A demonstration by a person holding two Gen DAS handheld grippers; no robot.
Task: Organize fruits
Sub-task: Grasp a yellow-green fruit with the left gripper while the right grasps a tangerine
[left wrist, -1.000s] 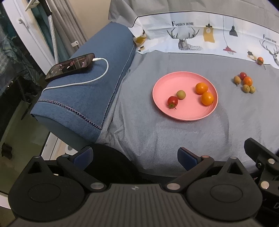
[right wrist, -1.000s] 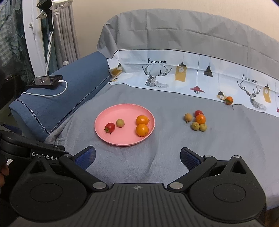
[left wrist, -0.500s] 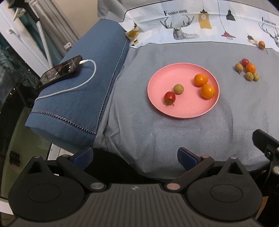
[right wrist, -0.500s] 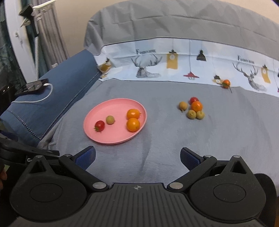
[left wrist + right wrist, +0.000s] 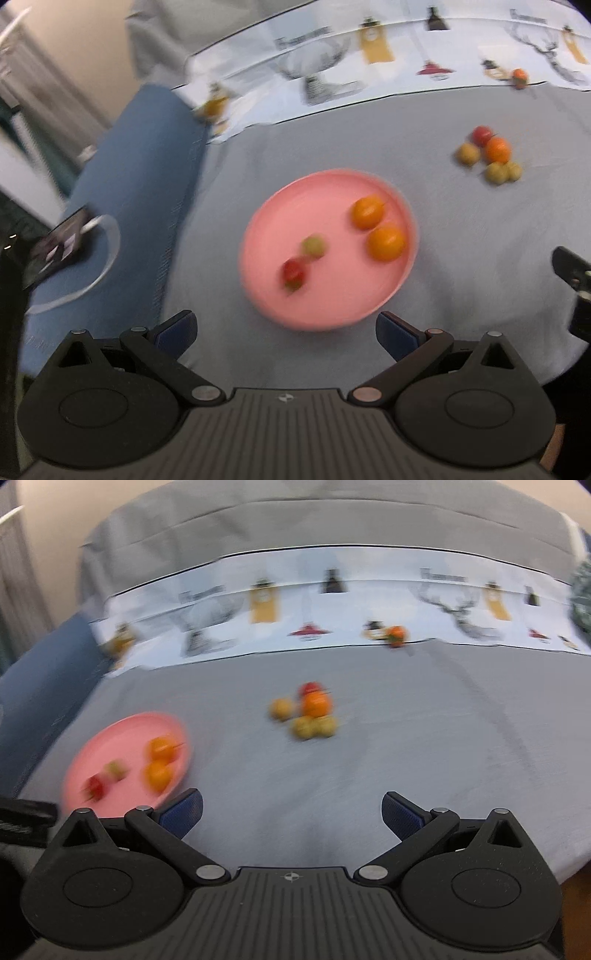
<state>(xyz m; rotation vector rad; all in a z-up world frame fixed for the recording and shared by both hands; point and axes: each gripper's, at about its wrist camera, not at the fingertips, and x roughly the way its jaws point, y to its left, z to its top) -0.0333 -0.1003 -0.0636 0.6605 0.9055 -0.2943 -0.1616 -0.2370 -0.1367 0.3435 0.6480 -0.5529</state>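
A grey cloth [image 5: 332, 140] fills most of both views, with a white printed band [image 5: 332, 602] of deer and lamps running across the top of each frame. In the left wrist view a blue cushion [image 5: 140, 177] takes the left side, and a phone [image 5: 55, 251] with a white cable [image 5: 99, 266] lies on it at the left edge.

The pink plate [image 5: 325, 310] sits in the middle of the left wrist view and at the lower left of the right wrist view. It holds two oranges [image 5: 384, 242] side by side on its right half, and a greenish fruit [image 5: 314, 246] touching or just beside a red tomato [image 5: 293, 273] on its left half; blur makes that contact hard to judge.

A loose fruit cluster [image 5: 308, 712] lies on the cloth well apart from the plate, in the middle of the right wrist view. One small orange fruit [image 5: 397, 635] rests alone at the edge of the printed band.

The left gripper [image 5: 284, 332] is at the bottom of its frame, jaws spread wide and empty. The right gripper [image 5: 291, 812] is likewise spread wide, holding nothing.
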